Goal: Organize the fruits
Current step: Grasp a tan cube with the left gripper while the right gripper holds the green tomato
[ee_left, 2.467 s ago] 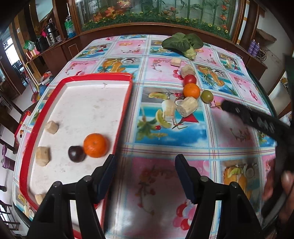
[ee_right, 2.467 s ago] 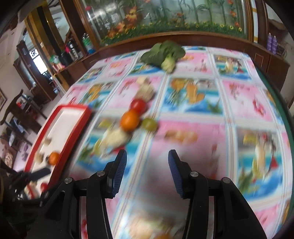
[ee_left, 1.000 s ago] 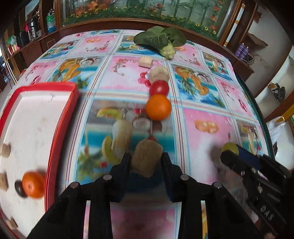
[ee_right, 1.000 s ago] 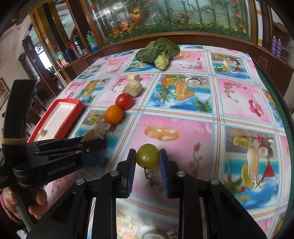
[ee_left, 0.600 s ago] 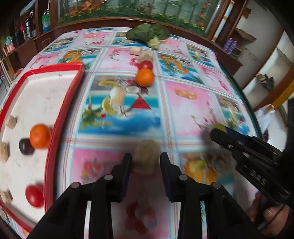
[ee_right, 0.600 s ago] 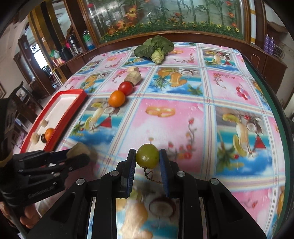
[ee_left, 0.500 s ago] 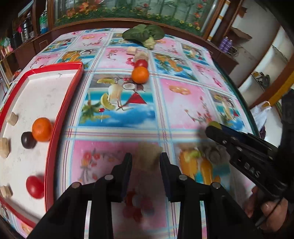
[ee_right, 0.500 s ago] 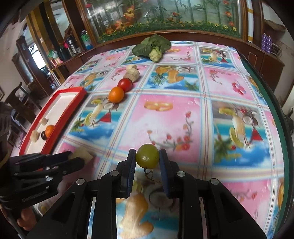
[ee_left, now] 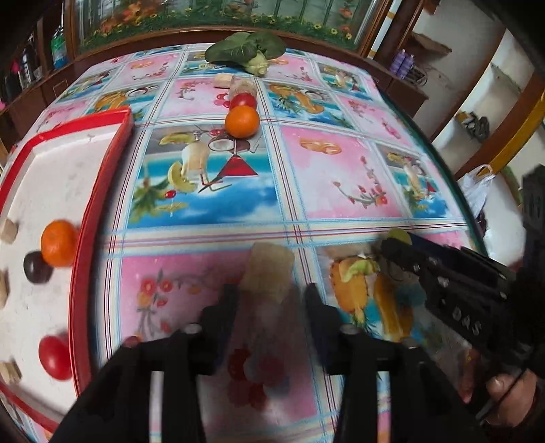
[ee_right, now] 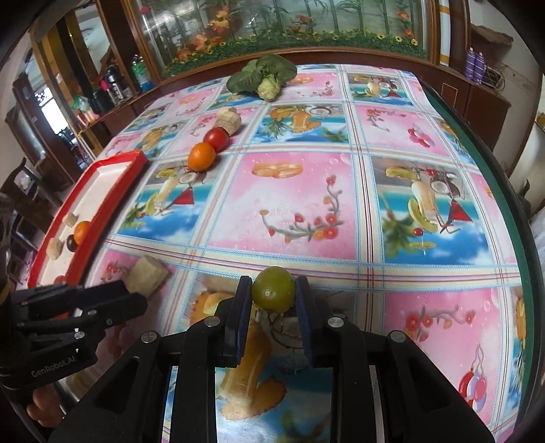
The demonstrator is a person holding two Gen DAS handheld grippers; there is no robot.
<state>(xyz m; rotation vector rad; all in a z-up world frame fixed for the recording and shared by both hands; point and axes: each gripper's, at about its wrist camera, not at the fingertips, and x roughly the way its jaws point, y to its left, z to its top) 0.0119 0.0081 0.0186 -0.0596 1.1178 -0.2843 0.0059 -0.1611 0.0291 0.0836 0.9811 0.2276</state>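
Note:
My left gripper (ee_left: 269, 296) is shut on a pale tan fruit chunk (ee_left: 268, 272) and holds it above the tablecloth, right of the red tray (ee_left: 80, 259); the chunk also shows in the right wrist view (ee_right: 148, 274). My right gripper (ee_right: 273, 294) is shut on a green round fruit (ee_right: 273, 288) above the near table area. The tray (ee_right: 98, 218) holds an orange (ee_left: 58, 242), a dark plum (ee_left: 36, 271), a tomato (ee_left: 54, 357) and several tan chunks. On the cloth lie an orange (ee_left: 242, 121), a tomato (ee_left: 242, 101) and a tan chunk (ee_left: 242, 86).
A leafy green vegetable (ee_left: 247, 51) lies at the table's far edge. A wooden cabinet with glass (ee_right: 289, 30) runs behind the table. The table's right edge (ee_right: 504, 191) curves close by. The right gripper's body (ee_left: 453, 289) shows at right in the left wrist view.
Both grippers have drawn back toward the near side of the table with their fruit. The left gripper image is blurred by motion; the far fruits look farther off.

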